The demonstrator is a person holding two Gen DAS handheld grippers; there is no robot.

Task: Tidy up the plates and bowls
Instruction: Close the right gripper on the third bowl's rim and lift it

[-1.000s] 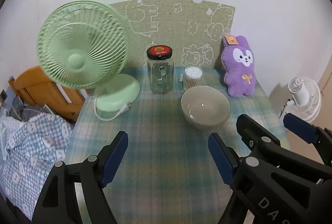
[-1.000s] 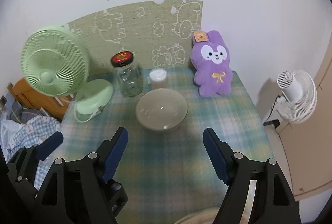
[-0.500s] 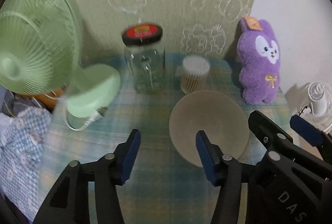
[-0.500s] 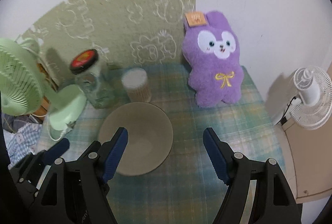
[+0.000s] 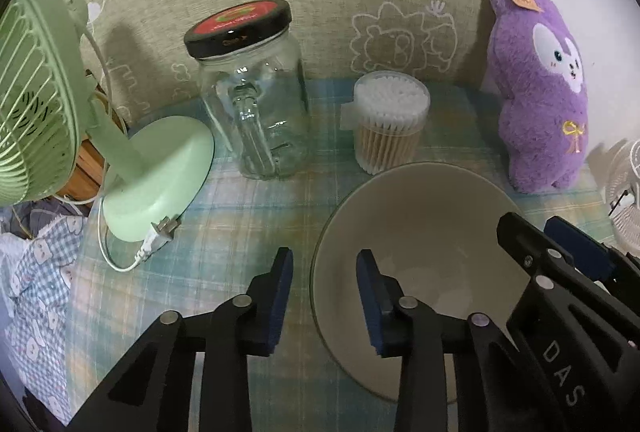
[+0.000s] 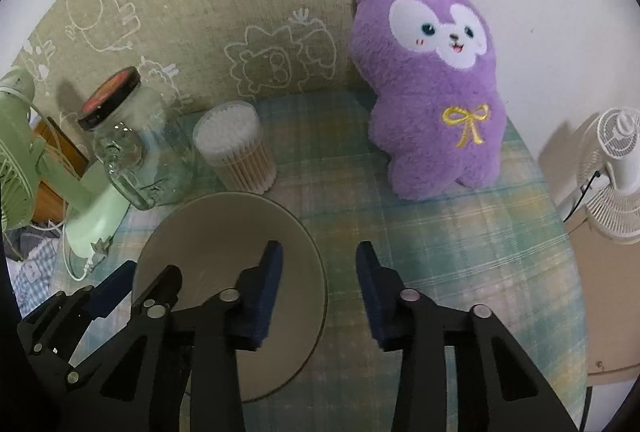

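Note:
A beige bowl stands upright and empty on the plaid tablecloth; it also shows in the right wrist view. My left gripper is open and straddles the bowl's left rim, one finger inside, one outside. My right gripper is open and straddles the bowl's right rim the same way. Neither pair of pads touches the rim. In the left wrist view the right gripper's fingers reach over the bowl's right side.
Behind the bowl stand a glass jar with a red-black lid, a tub of cotton swabs and a purple plush rabbit. A green fan stands at the left. A white fan stands off the table's right edge.
Both grippers have moved forward and down to the bowl and now straddle its opposite rims. Their jaws have narrowed but remain open.

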